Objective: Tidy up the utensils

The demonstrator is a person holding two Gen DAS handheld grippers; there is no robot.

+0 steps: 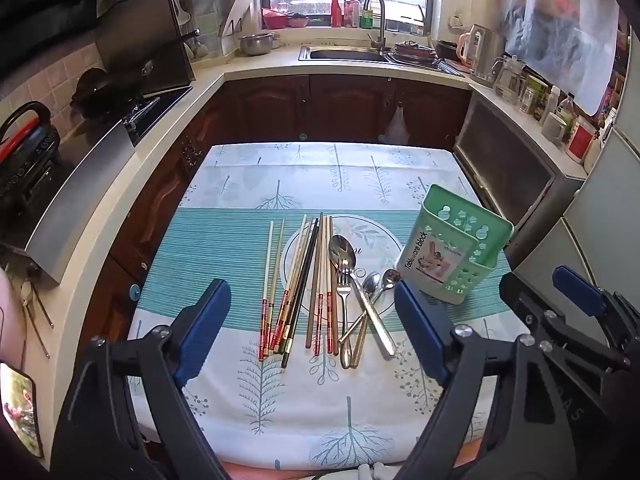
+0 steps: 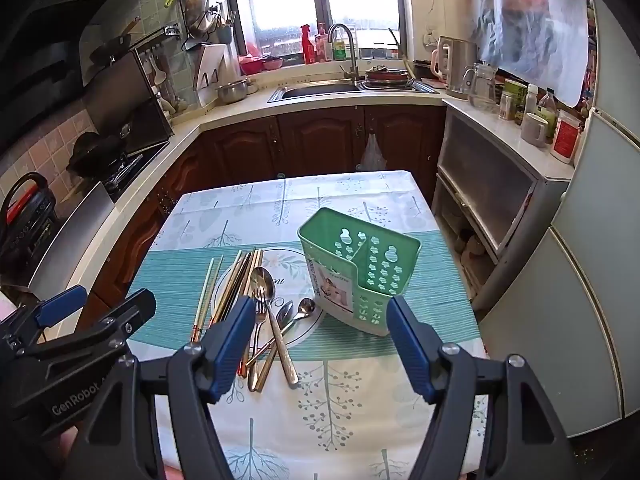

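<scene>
Lying side by side on the patterned tablecloth (image 1: pixel 248 392), the chopsticks (image 1: pixel 298 284) run lengthwise from near edge to far, red-banded ends nearest. Just right of them, spoons (image 1: pixel 347 276) and a fork (image 1: pixel 342 292) overlap, bowls and tines pointing away, handles crossing. The green 2-compartment cutlery holder (image 2: pixel 362 270) stands upright at the right. Left gripper (image 1: pixel 314 316) and right gripper (image 2: pixel 320 336) hover, jaws apart, empty.

Left wrist view from above the table's (image 1: pixel 280 420) near edge, tilted down toward the far counter, right wrist view beside it (a touch further right), same downward tilt, both close over the tablecloth, sharing utensils (image 1: pixel 320 288), green holder (image 2: pixel 360 268), sink (image 2: pixel 320 90), window
</scene>
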